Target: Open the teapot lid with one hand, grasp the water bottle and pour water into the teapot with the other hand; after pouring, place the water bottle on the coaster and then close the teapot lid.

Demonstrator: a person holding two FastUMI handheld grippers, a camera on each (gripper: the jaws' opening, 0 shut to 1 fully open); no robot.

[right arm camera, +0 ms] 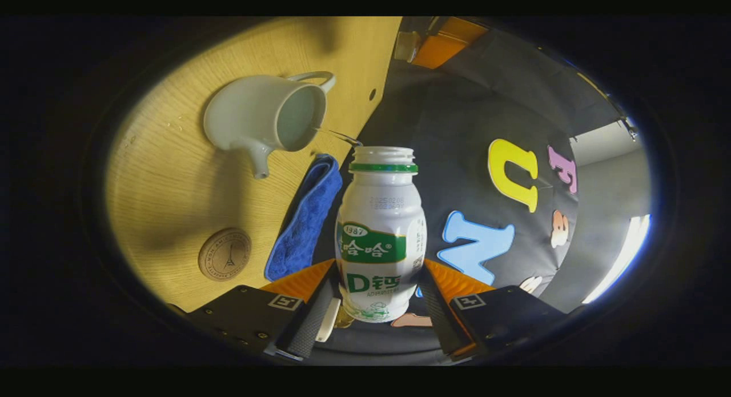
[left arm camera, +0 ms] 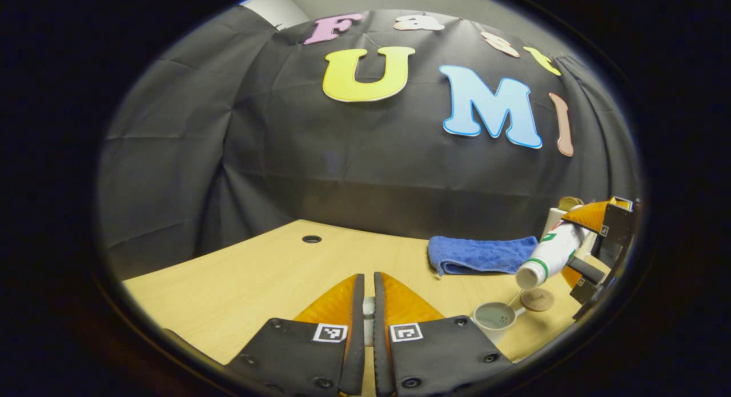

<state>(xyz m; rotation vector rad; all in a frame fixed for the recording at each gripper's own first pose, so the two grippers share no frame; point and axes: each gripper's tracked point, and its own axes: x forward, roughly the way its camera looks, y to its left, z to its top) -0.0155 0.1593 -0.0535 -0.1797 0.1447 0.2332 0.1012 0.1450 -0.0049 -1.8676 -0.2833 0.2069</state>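
In the right gripper view my right gripper (right arm camera: 378, 264) is shut on a white water bottle (right arm camera: 381, 214) with a green label and no cap. The bottle is tipped, and a thin stream of water (right arm camera: 338, 135) runs from its mouth into the open white teapot (right arm camera: 268, 120). From the left gripper view the same tilted bottle (left arm camera: 549, 255) hangs over the teapot (left arm camera: 494, 318), which has water inside, with the right gripper (left arm camera: 588, 243) around it. My left gripper (left arm camera: 368, 277) is shut on the small white teapot lid (left arm camera: 369, 307), held off to the teapot's left.
A round cork coaster (left arm camera: 537, 299) lies on the wooden table (left arm camera: 257, 277) just beyond the teapot, also seen as coaster (right arm camera: 224, 254). A folded blue cloth (left arm camera: 482, 254) lies behind it near the back wall. A cable hole (left arm camera: 311, 239) is in the tabletop.
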